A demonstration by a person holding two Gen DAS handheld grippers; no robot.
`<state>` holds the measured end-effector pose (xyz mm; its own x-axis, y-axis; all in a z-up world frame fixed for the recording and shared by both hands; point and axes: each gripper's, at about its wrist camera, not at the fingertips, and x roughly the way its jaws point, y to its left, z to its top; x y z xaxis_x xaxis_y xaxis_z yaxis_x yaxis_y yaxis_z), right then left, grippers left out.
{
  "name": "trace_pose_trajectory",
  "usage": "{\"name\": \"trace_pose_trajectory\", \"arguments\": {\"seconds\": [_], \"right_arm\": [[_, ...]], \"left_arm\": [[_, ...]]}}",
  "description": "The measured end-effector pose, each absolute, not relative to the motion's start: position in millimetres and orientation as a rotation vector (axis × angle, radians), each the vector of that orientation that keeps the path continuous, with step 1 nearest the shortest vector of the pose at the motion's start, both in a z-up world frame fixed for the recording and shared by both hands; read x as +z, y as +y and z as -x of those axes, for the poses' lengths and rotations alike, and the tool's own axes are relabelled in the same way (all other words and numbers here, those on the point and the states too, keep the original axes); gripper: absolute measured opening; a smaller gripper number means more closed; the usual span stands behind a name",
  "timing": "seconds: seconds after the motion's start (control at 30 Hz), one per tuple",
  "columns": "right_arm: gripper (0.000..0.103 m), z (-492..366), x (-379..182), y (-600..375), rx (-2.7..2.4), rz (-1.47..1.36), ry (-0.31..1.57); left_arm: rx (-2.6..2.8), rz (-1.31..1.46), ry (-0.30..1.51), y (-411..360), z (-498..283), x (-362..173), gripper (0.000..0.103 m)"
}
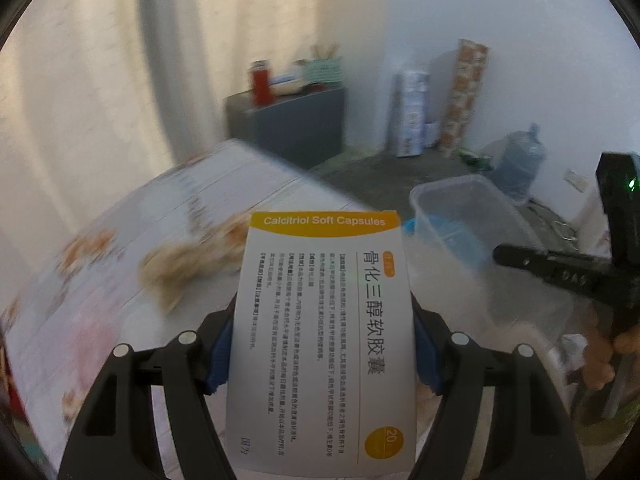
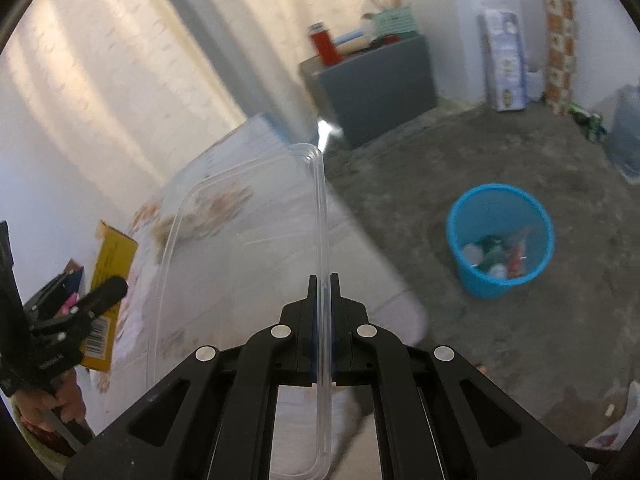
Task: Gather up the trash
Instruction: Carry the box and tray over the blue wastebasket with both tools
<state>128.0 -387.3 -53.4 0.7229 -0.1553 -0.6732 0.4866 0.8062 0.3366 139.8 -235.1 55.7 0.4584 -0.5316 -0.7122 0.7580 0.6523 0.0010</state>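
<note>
Above patterned table (image 1: 120, 248): medicine box (image 1: 320, 320), clear container (image 2: 240, 280), both clamped.

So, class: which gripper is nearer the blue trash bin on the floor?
Right, as far as the views show. The right gripper, shut on the clear plastic container, has the blue bin just to its right; the left gripper, holding the medicine box, is farther left.

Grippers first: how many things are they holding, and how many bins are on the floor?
Medicine boxes, in the left gripper: 1
Clear plastic containers, in the right gripper: 1
Blue bins on the floor: 1
Total: 3
</note>
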Motion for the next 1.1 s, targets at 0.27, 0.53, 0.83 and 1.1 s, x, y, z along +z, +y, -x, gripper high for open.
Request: {"name": "trace_pose_trajectory", "arguments": {"seconds": [0.27, 0.53, 0.83, 1.1], "right_arm": [[0.002, -85.7, -54.1, -467.8, -0.575, -0.534, 0.67], [0.002, -66.4, -83.6, -542.8, -0.707, -0.58, 0.71], [0.002, -66.4, -161.4, -627.9, -0.784, -0.704, 0.82], [0.002, -84.3, -226.0, -678.6, -0.797, -0.761, 0.908]], "left_arm": [[-1.003, -0.405, 0.793, -364.6, -138.0, 53.8, 0.07], [-1.088, -0.515, 0.969, -493.2, -145.2, 4.7, 0.07], [-0.997, -0.676, 1.199, -613.9, -165.9, -91.3, 0.07], [-0.864, -0.749, 1.331, -676.8, -190.9, -175.4, 0.07]]}}
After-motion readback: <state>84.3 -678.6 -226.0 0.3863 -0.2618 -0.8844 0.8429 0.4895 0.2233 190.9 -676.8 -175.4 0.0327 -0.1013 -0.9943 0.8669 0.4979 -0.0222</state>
